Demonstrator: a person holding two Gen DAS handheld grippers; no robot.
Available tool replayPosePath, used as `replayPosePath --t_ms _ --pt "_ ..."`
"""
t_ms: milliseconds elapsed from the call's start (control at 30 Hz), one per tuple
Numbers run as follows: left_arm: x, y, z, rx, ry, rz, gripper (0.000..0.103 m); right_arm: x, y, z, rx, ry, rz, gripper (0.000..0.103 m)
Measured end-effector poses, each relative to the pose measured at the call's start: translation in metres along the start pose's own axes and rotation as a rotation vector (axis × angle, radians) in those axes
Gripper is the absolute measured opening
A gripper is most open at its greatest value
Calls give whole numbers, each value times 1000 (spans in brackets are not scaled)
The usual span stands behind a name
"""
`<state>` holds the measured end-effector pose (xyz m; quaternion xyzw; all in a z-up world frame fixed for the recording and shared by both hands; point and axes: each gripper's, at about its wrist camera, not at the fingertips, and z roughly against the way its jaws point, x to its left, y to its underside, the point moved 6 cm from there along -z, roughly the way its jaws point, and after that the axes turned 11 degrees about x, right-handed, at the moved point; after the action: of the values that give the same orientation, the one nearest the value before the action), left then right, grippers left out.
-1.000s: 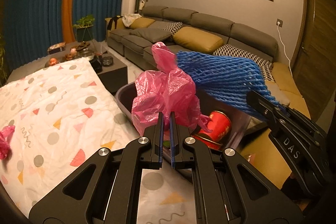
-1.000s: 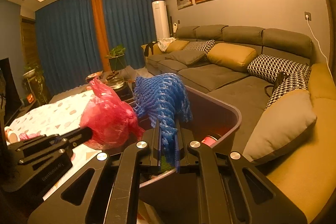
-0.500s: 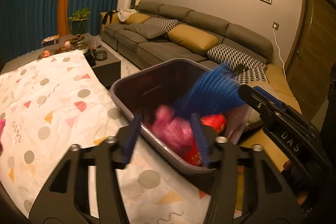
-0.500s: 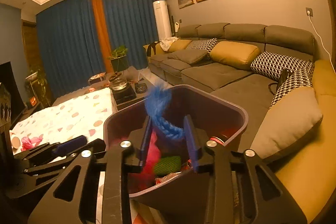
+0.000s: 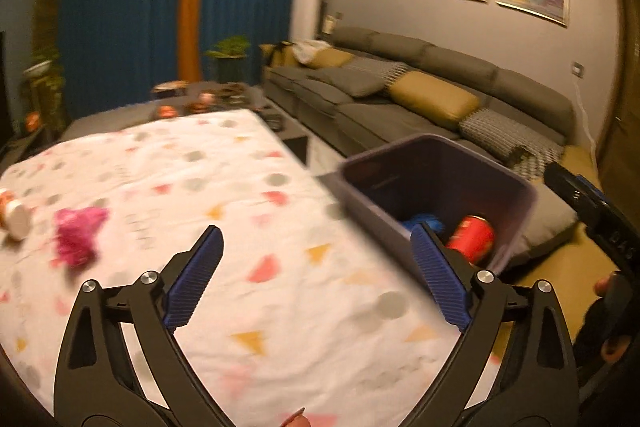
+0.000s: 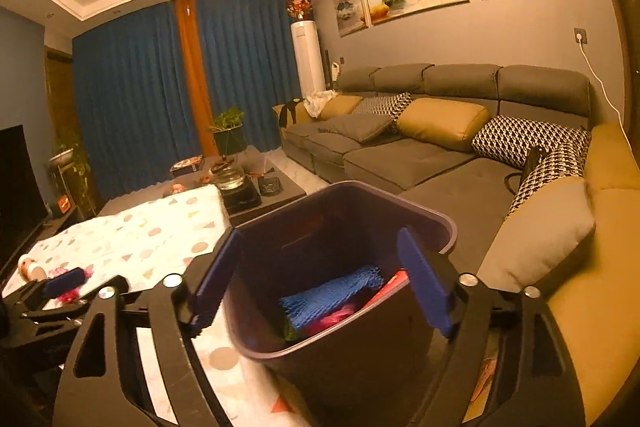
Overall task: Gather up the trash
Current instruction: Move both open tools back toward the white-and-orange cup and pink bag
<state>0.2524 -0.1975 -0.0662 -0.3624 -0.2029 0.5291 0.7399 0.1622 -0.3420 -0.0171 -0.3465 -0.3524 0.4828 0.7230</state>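
My left gripper's ribbed blue fingers (image 5: 195,277) are spreading wide with nothing between them, and the right gripper (image 6: 326,277) is opening too, its flat blue pads on either side of the bin's mouth but gripping nothing. A second ago each was clamped on trash: the left on a crinkled pink plastic bag, the right on a blue foam net. Both have since dropped. The blue foam net (image 6: 330,297), a soft mesh sleeve, now lies in the dark purple bin (image 6: 448,227), a smooth rounded plastic tub, on top of the pink plastic bag (image 6: 332,319), with a glossy red can (image 5: 470,239) beside it. My left gripper (image 5: 316,281) has swung toward the patterned cloth (image 5: 280,291), wrinkled white fabric with dots and triangles, where a fuzzy pink scrap (image 5: 76,237) and a small capped bottle (image 5: 14,213) lie blurred.
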Motion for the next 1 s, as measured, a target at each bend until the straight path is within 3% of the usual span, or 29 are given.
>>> replayPosePath --t_ms 333,767,1000 --pt "112 37 65 -41 -231 151 96 71 12 13 18 -105 73 85" --pt "253 86 148 -61 -491 351 96 229 47 9 88 -312 271 85" --pt "313 107 181 -71 -572 448 96 295 66 5 127 -389 354 85"
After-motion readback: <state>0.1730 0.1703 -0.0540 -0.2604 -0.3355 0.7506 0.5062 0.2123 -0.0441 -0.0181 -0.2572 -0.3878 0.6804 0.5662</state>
